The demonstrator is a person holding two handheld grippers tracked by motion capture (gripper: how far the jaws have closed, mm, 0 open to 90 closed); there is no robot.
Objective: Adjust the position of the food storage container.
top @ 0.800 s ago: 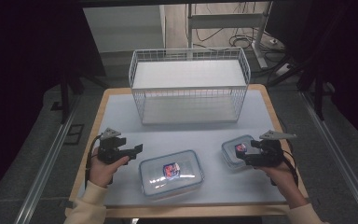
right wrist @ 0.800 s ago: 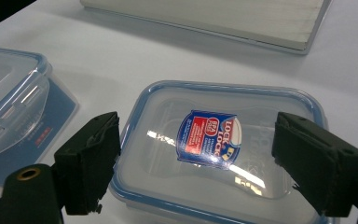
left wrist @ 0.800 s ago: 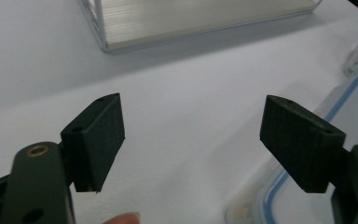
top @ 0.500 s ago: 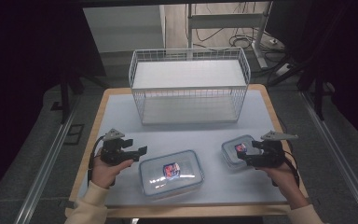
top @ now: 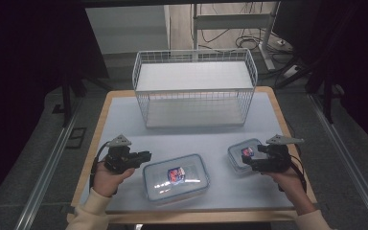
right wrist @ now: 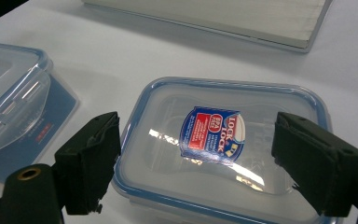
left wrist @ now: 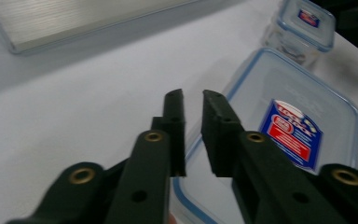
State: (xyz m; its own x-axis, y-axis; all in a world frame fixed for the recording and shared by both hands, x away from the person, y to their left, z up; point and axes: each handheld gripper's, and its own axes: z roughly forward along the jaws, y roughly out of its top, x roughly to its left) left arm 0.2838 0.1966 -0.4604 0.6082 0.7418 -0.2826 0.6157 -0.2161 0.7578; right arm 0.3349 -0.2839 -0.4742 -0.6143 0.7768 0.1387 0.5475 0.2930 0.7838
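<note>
Right tongs straddle the small box; left tongs wait beside the large one.

Right tongs [right wrist: 191, 163], jaws wide apart, flank the small box [right wrist: 219, 149] across its long axis without pressing. Left tongs [left wrist: 193, 105], nearly together and empty, sit at the large box's [top: 175, 177] left edge. Bare desk [top: 124, 120] lies before the wire basket [top: 195, 88].
</note>
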